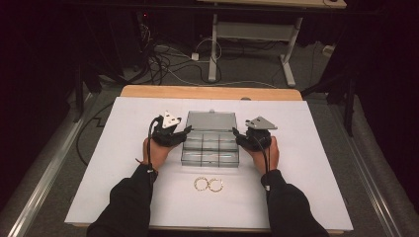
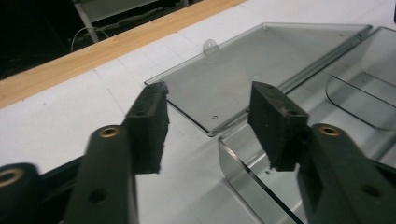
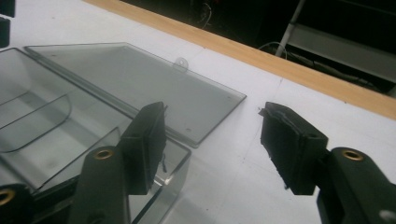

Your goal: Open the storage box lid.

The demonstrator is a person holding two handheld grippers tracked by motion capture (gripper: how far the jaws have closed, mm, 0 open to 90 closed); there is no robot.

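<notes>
**Both grippers spread at the ends of an open clear box**

A clear plastic compartment box (image 1: 210,149) sits in the middle of the white table (image 1: 99,173), its lid (image 1: 211,121) folded flat onto the table on the far side. The left gripper (image 1: 185,132) rests at the box's left end and the right gripper (image 1: 236,134) at its right end, each held by a hand in a dark sleeve.

In the left gripper view, the jaws stand apart; the box's near-left corner wall (image 2: 243,163) lies between them, and no pad presses on it. In the right gripper view, the jaws are likewise spread, one over the box's corner (image 3: 180,156) and the other over bare table, gripping nothing.

Two gold rings (image 1: 208,184) lie side by side on the table just near of the box, between the person's forearms.
</notes>
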